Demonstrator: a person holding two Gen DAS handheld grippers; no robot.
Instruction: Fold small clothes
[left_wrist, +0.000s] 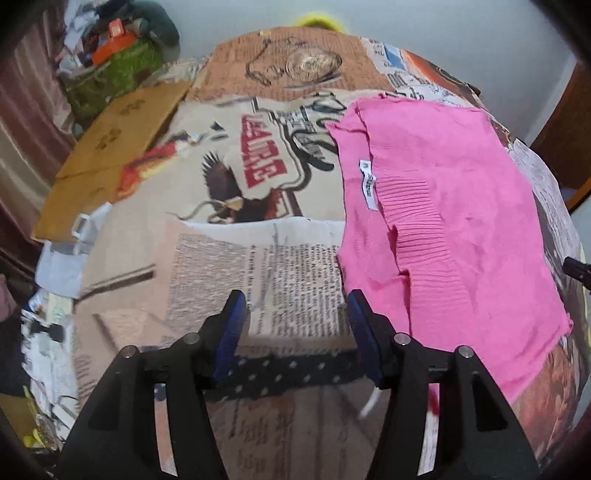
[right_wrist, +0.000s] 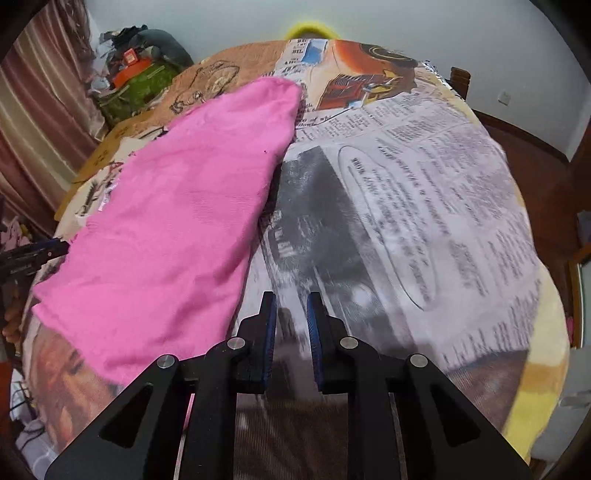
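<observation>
Newspaper-covered table, pale wall, striped curtain, cluttered corner pile

- A lived-in room of a home, by the look of it.
- Striped curtains hang along one side.
- A cluttered heap of bags and boxes sits against the plain wall.
- Newspaper sheets cover the tabletop.

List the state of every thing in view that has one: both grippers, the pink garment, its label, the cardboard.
Left gripper: open wide, empty, beside the garment's edge.
Right gripper: open a little, empty, off the garment.
Pink garment: lying flat, partly folded, free of both grippers.
Label: exposed, facing up.
Cardboard: flattened, lying on the table's far left.
</observation>
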